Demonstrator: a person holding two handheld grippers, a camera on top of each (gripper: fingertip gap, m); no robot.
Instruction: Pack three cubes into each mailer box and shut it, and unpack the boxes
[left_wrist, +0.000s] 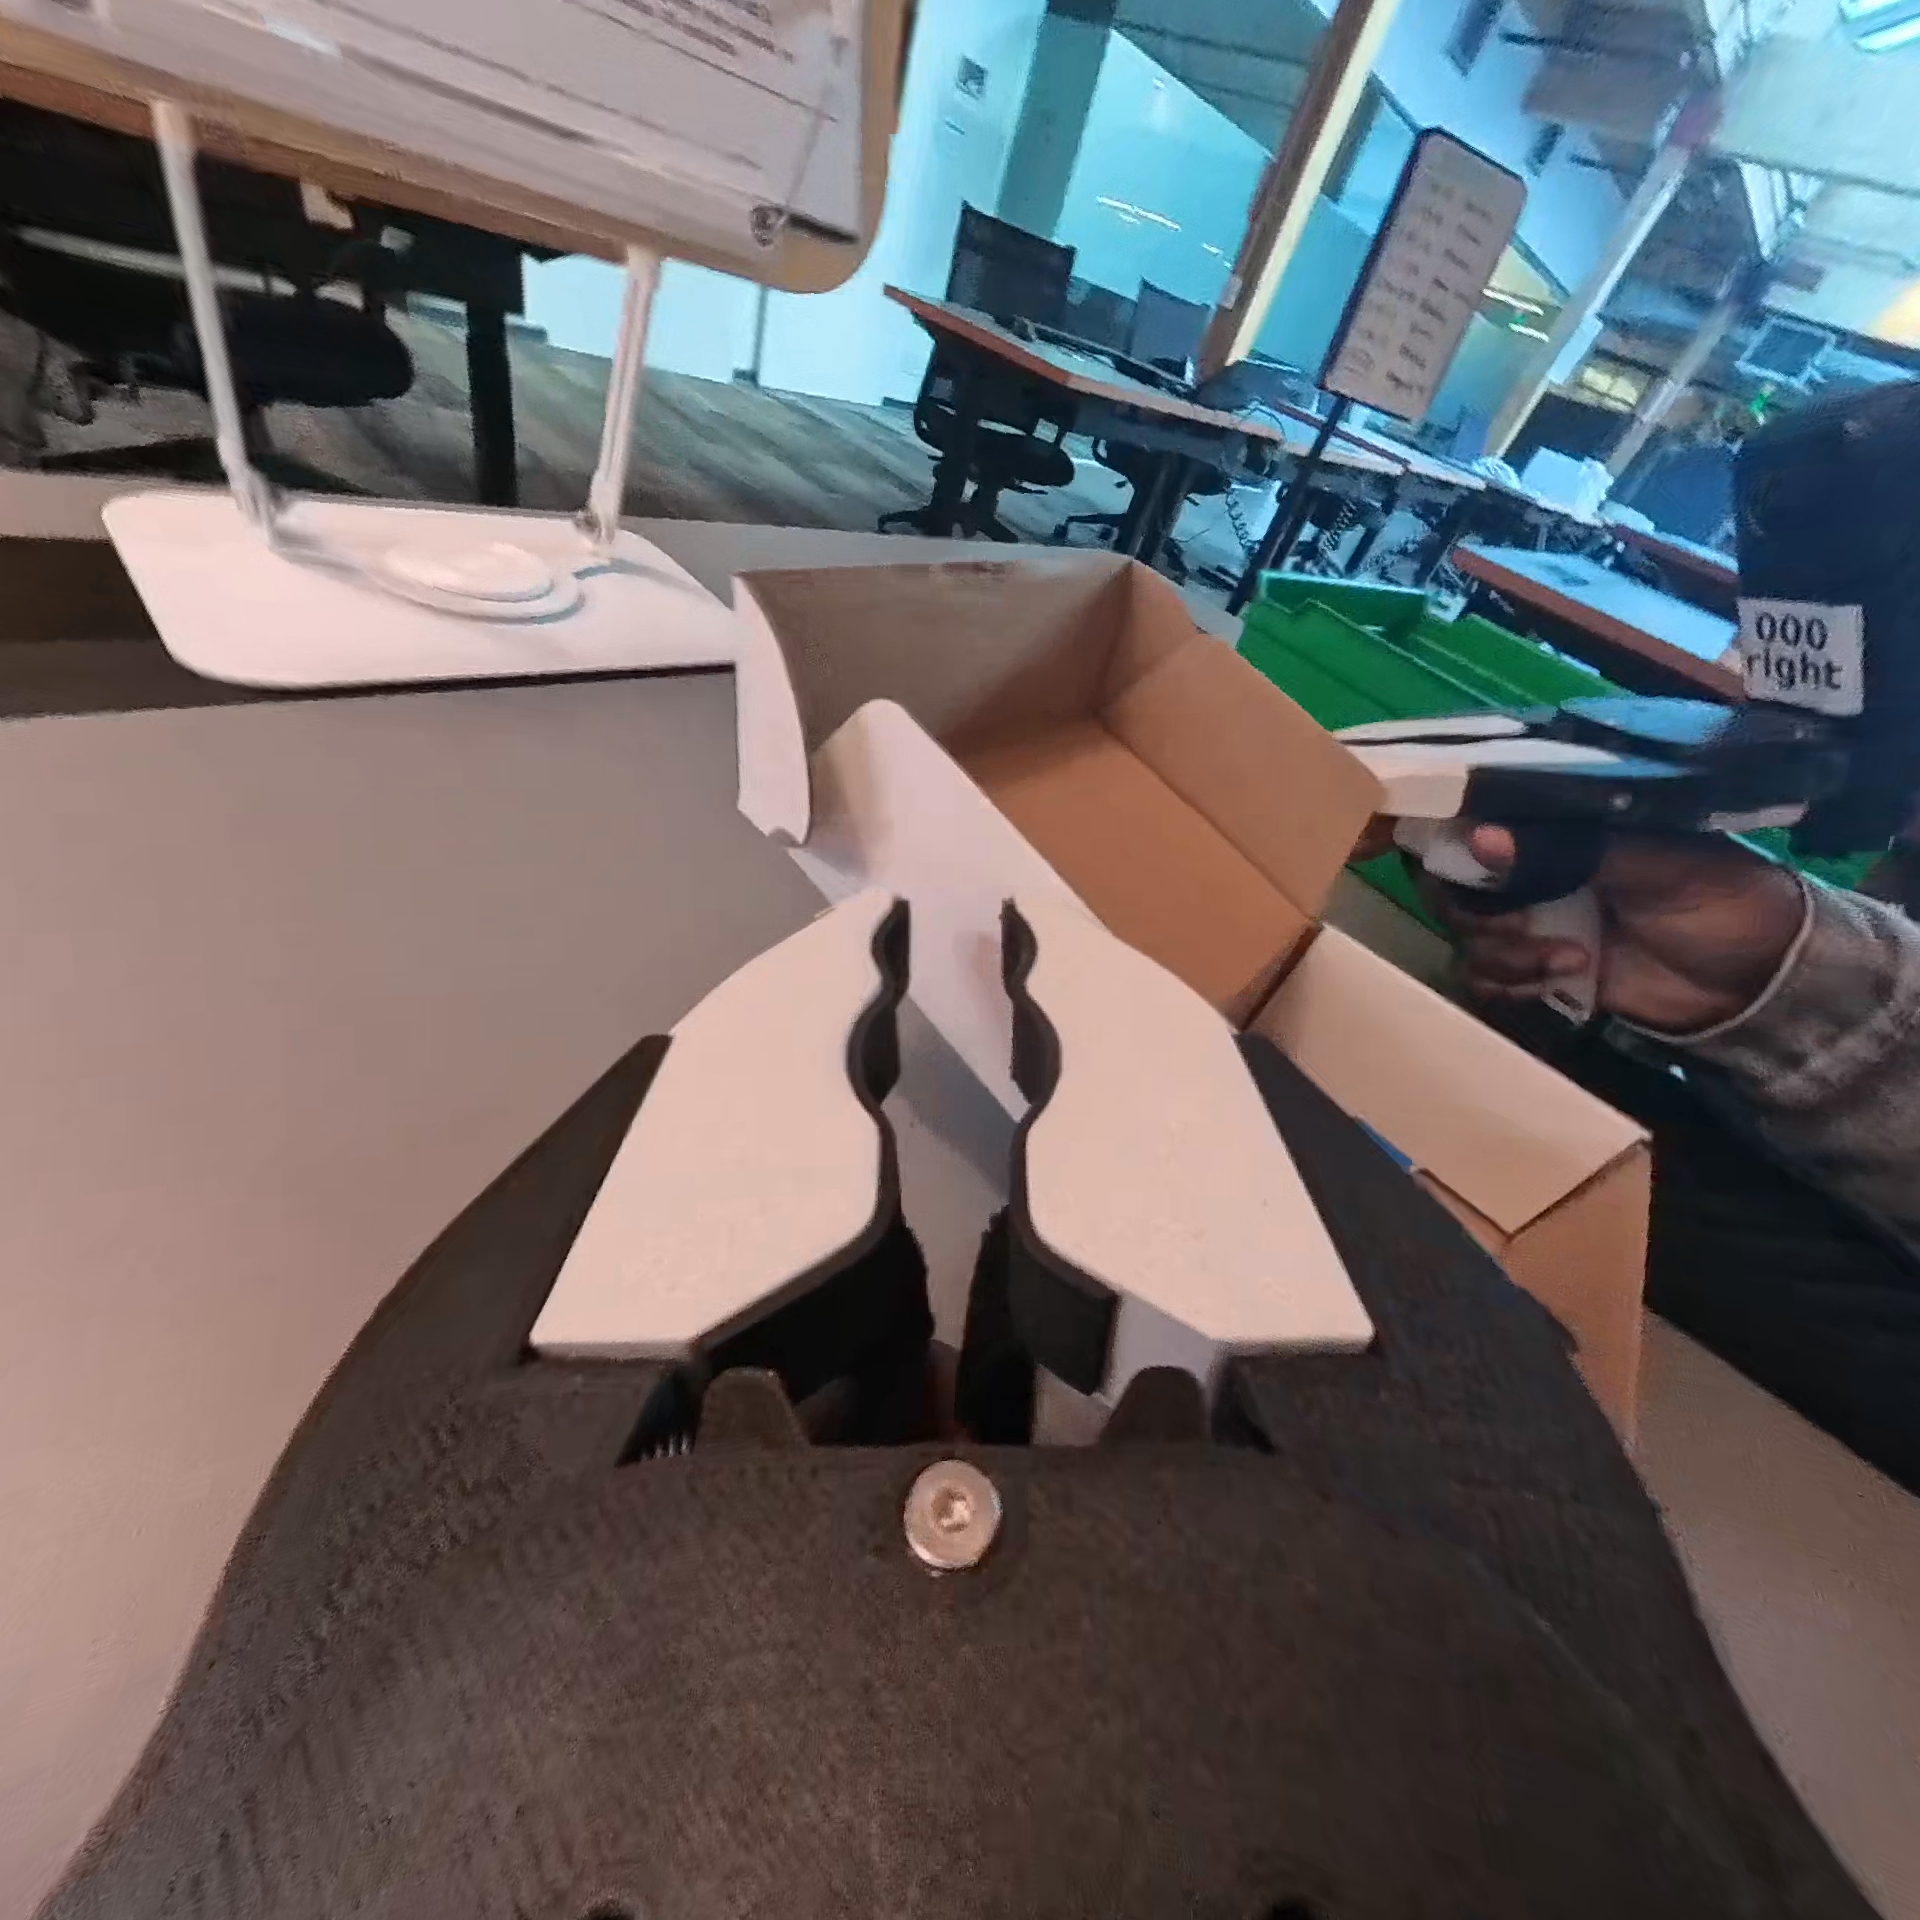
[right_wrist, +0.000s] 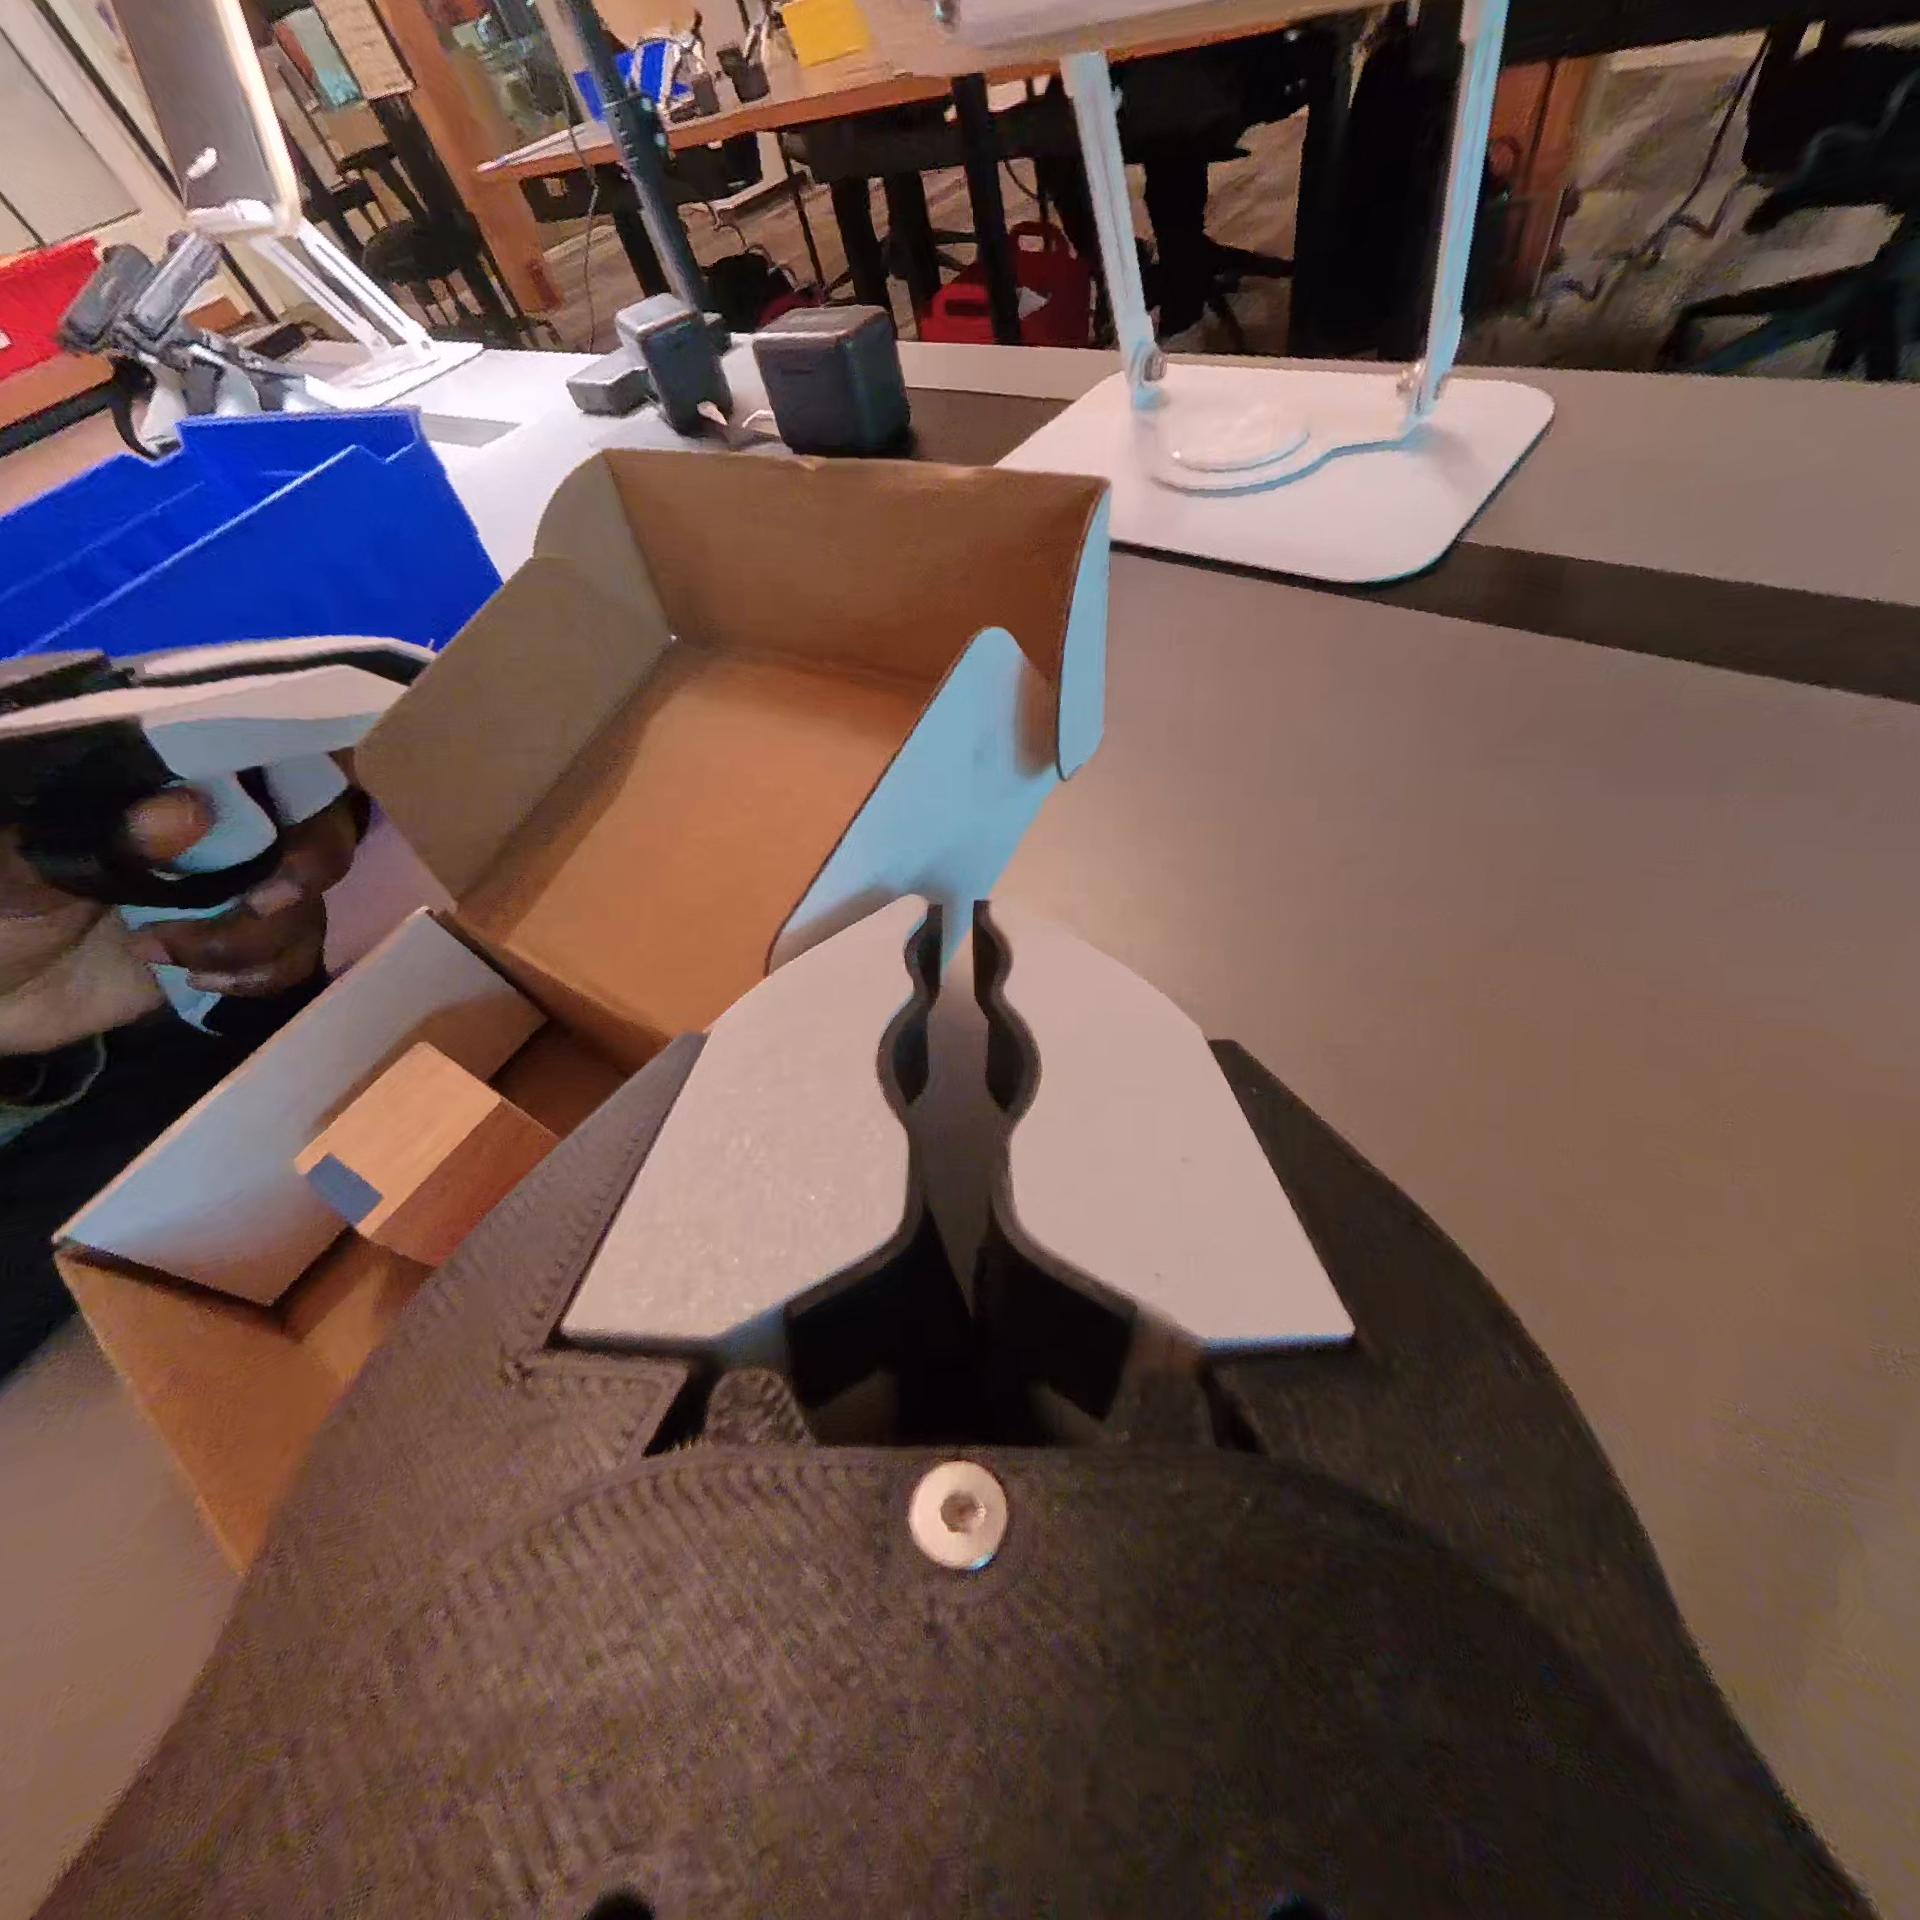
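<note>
An open mailer box, white outside and brown inside, lies on the grey table (right_wrist: 1455, 935). Its lid (right_wrist: 727, 790) is folded back, and it also shows in the left wrist view (left_wrist: 1101, 727). A wooden cube (right_wrist: 416, 1153) with a blue patch sits in the base (right_wrist: 187, 1195); any other cubes are hidden. My left gripper (left_wrist: 954, 914) is shut on the lid's left side flap (left_wrist: 883, 790). My right gripper (right_wrist: 958, 920) is shut on the lid's right side flap (right_wrist: 935, 790). Each gripper also shows in the other's view, the right one (left_wrist: 1371, 764) and the left one (right_wrist: 416, 660).
A white stand base (right_wrist: 1299, 468) sits on the table behind the box, also in the left wrist view (left_wrist: 416, 592). A blue bin (right_wrist: 239, 520) stands to the left. Dark blocks (right_wrist: 831, 374) sit at the table's far edge. A person's hand (left_wrist: 1642, 935) holds the right gripper. About 15 centimeters separates my left fingertips from my right.
</note>
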